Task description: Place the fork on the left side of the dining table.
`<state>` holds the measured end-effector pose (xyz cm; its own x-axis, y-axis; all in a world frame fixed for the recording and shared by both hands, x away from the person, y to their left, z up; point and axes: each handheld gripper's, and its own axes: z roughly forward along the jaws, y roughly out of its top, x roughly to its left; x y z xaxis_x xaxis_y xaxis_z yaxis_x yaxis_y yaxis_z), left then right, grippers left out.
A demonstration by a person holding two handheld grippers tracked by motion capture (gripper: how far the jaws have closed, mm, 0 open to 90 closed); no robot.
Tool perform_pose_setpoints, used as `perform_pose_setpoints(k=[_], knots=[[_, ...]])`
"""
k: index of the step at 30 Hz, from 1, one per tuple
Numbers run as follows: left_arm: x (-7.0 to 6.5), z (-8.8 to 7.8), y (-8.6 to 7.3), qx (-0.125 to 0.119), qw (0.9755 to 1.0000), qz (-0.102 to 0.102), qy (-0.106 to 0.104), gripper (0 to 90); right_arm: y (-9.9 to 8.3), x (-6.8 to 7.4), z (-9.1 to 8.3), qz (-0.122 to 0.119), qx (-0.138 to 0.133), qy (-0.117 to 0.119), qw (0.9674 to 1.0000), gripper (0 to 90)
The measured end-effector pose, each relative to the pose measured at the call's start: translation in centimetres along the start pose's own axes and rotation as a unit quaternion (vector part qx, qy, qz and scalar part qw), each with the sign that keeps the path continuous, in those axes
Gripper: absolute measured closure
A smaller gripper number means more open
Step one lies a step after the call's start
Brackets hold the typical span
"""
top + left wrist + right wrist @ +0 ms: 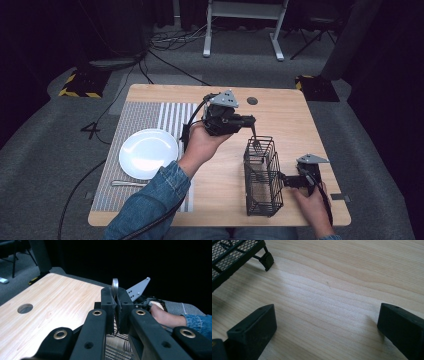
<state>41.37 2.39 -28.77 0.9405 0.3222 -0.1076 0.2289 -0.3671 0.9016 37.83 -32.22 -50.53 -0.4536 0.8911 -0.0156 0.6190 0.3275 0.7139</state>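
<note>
- Your left claw (248, 120) is clenched on a fork (255, 140): in the left gripper view the rounded end of the handle (115, 285) sticks up from between the pressed-together pads.
- In the high view that fork hangs tines-down from the claw, its head at the top rim of the far end of the black wire caddy (263, 176).
- Your left hand (202, 142) holds the claw above the table (220, 180), just left of the caddy's far end.
- Your right claw (285, 180) is released, jaws spread wide over bare wood in the right gripper view, with nothing between them.
- In that same view one foot of the caddy (267, 261) stands on the table, up and to the left of the jaws.
- The right claw sits low at the caddy's right side; whether it touches the wire you cannot tell.
- A white plate (149, 152) lies on the striped placemat (131, 120) at the left, with a piece of cutlery (129, 183) just in front of it.
</note>
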Motion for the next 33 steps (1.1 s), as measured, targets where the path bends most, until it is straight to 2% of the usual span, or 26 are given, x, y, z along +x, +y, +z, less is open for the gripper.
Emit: perform_pose_setpoints(k=[4,11,25,29,33], knots=[[-0.3,-0.9,0.7,0.002,1.0,0.009,0.002,86.7,0.0,0.0,0.0,0.0,0.0,0.0,1.0,2.1],[0.0,-2.9,1.2,-0.011,0.9998,0.004,0.015,86.7,0.0,0.1,0.0,0.003,0.0,-0.002,1.0,2.2],[0.8,-6.7,-0.2,-0.027,0.998,-0.017,0.055,86.7,0.0,0.1,0.0,0.004,0.001,-0.003,1.0,2.2],[1.2,-8.6,-0.7,-0.035,0.996,-0.024,0.078,86.7,0.0,0.1,0.0,0.003,0.0,-0.003,1.0,2.1],[1.5,-9.7,-0.9,-0.039,0.9946,-0.03,0.091,86.7,0.1,0.1,0.0,0.003,0.0,-0.003,1.0,2.2]])
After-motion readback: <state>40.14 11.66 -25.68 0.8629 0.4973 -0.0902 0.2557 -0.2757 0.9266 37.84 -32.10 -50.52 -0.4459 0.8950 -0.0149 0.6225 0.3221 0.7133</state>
